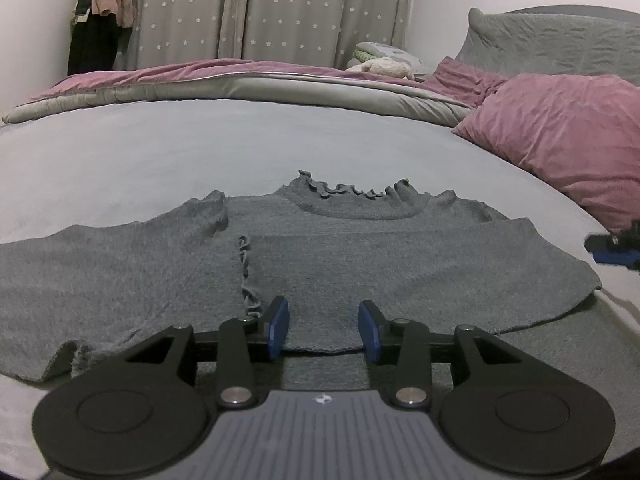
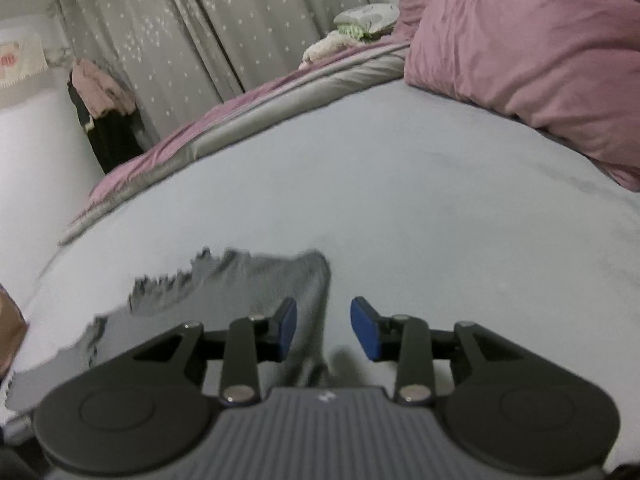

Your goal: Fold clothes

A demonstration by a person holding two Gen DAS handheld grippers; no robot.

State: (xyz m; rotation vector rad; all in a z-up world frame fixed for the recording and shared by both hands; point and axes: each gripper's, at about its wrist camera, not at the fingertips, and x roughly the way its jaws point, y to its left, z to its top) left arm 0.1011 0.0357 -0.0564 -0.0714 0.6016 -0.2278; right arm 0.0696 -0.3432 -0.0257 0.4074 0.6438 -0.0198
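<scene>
Two pairs of tongs are held low over the near edge of the bed (image 1: 280, 140), both with pads parted and nothing gripped. The grey sweater (image 1: 340, 264) is spread on the bed's pale sheet close to that near edge, frilled collar toward the far side; one sleeve appears to be laid across the chest, its frilled cuff (image 1: 248, 276) lying just ahead of the left tongs (image 1: 324, 326).

The right tongs (image 2: 323, 328) are placed over the sweater's right side edge, though that view is blurred and the exact contact cannot be made out.

Several slips can be foreseen. If only the top layer of the loose knit is pinched, the sleeve could be dragged out of place. If the sheet is caught along with the hem, the fold would be pulled askew. The pink pillow (image 1: 560, 136) at the bed's right side could be brushed by a wide swing.
</scene>
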